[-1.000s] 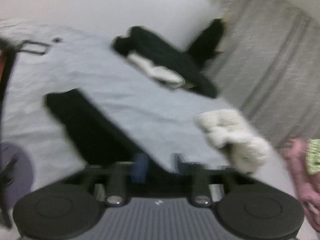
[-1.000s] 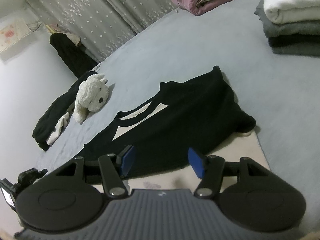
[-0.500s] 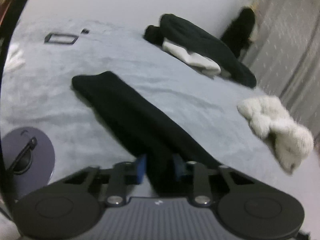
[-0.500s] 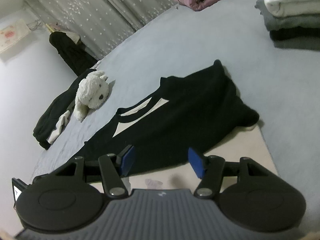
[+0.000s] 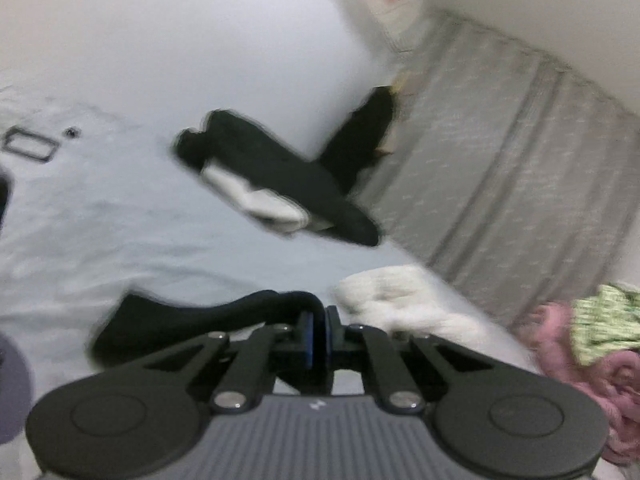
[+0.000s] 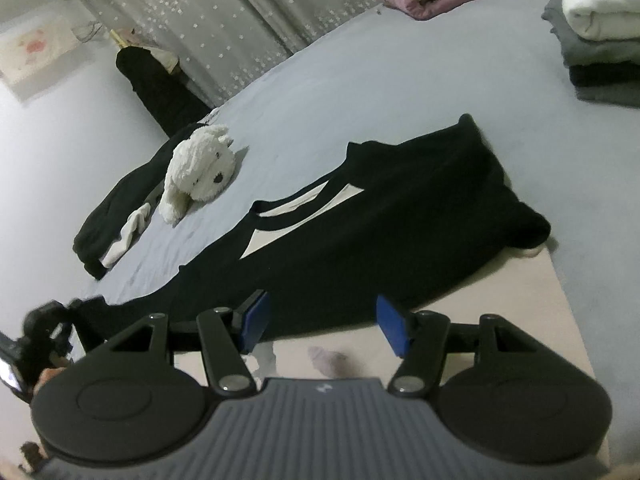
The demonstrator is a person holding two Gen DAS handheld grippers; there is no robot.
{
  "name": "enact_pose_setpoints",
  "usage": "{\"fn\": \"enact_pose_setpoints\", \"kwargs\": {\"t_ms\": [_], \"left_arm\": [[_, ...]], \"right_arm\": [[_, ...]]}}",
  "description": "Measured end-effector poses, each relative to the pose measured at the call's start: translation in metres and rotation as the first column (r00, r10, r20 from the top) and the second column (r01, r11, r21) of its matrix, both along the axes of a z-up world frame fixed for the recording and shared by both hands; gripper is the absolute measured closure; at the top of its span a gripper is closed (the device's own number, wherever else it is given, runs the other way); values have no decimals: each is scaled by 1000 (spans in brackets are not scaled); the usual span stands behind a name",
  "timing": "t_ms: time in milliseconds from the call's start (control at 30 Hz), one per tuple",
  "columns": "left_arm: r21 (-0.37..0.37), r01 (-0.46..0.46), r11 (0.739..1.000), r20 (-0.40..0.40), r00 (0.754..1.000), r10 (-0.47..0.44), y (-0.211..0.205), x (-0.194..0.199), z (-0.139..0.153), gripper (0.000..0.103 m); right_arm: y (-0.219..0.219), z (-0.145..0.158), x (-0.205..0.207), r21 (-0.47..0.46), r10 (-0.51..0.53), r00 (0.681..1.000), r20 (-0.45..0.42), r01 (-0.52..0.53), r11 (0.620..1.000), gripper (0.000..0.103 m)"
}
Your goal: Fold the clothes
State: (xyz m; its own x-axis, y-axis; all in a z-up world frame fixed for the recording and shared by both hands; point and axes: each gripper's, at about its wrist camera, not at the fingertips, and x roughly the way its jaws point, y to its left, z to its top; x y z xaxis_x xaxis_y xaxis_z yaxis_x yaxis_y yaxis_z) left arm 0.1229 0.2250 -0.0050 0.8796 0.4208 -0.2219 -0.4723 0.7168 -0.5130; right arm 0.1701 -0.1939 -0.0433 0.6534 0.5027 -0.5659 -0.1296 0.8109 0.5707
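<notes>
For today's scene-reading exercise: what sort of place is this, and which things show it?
Most likely a bedroom: a wide bed with a grey-blue sheet, long patterned curtains behind it, and a white plush toy dog beside folded laundry.

I find the lighting dim, flat and cool in both views, with no clear source and only a faint shadow beside the black shirt (image 6: 400, 220). The left wrist view is heavily motion-blurred: the curtain (image 5: 520, 184) and plush toy (image 5: 400, 300) smear. The right wrist view is sharper. Fisheye bending curves edges, and corners go black.
</notes>
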Motion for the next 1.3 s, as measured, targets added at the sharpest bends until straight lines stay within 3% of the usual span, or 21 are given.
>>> {"fn": "enact_pose_setpoints", "kwargs": {"t_ms": [200,367,833,1000,1100,1233,1300], "left_arm": [[5,140,990,76,987,-140,-31,-2,20,98],[10,258,966,88,962,-257,-60,0,24,98],[-18,531,847,-18,847,-531,-141,24,-14,98],[4,629,777,-119,772,-624,-177,28,-37,97],[-59,672,738,-196,718,-668,-188,36,-54,95],[-130,728,673,-294,620,-728,-192,41,-67,72],[-98,753,651,-314,597,-738,-190,33,-58,59]], "right_arm": [[-3,4,-1,8,-7,1000,11,7,1000,39],[-3,5,0,13,-13,1000,15,13,1000,39],[-5,7,0,14,-16,1000,17,16,1000,39],[-7,7,0,14,-18,1000,19,18,1000,39],[-8,9,0,14,-22,999,27,22,1000,39],[-10,11,1,18,-26,999,33,26,1000,39],[-10,10,2,18,-25,999,30,24,1000,39]]}}
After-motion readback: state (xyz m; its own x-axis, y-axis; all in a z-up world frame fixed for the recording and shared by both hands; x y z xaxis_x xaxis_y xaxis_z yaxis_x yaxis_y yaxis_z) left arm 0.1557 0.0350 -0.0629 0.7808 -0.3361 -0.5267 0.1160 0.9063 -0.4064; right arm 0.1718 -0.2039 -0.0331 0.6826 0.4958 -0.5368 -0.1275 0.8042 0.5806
